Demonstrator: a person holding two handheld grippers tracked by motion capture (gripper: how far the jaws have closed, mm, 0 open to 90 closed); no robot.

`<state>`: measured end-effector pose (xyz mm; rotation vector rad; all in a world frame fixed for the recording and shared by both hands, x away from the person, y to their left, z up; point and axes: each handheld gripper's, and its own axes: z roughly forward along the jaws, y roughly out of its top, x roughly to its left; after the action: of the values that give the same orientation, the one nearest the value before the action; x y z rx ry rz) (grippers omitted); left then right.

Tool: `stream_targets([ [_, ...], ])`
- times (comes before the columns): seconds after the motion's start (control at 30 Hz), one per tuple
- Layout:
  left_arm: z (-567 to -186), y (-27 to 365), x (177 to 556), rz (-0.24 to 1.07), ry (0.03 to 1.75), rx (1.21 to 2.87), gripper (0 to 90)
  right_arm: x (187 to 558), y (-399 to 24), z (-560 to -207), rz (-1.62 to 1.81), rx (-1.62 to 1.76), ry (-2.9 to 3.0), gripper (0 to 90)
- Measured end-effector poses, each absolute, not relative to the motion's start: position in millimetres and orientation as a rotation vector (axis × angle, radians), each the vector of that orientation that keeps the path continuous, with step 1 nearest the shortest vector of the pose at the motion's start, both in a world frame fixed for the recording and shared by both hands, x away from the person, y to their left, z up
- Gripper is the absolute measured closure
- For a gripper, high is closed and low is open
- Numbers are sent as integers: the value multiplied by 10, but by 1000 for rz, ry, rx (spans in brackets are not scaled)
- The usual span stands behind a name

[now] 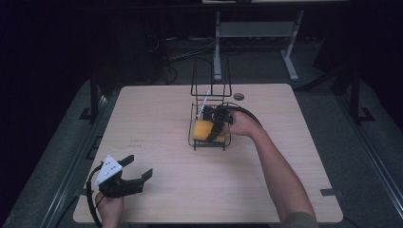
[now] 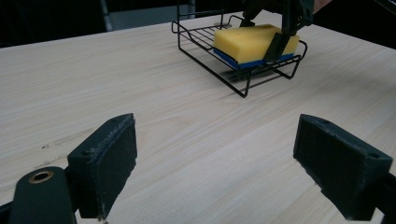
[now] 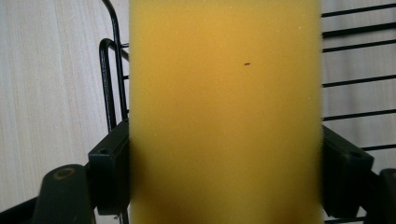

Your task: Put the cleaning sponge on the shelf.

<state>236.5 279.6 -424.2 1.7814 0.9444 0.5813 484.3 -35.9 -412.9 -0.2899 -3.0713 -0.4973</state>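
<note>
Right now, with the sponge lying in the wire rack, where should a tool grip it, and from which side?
Grip the sponge across its two long side faces, coming down from above. It lies flat, yellow foam up and blue layer underneath, and the wire rack leaves its top open. The right tool already straddles it this way, one jaw on each side. The left tool sits open near the table edge.
</note>
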Motion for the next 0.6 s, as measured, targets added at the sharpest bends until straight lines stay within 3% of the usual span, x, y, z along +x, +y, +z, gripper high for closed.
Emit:
stream_targets([
  [0.6, -4247, 2792, 2364, 577, 947, 1781, 128, 4857, -368, -4133, -494, -297, -3067, 204],
])
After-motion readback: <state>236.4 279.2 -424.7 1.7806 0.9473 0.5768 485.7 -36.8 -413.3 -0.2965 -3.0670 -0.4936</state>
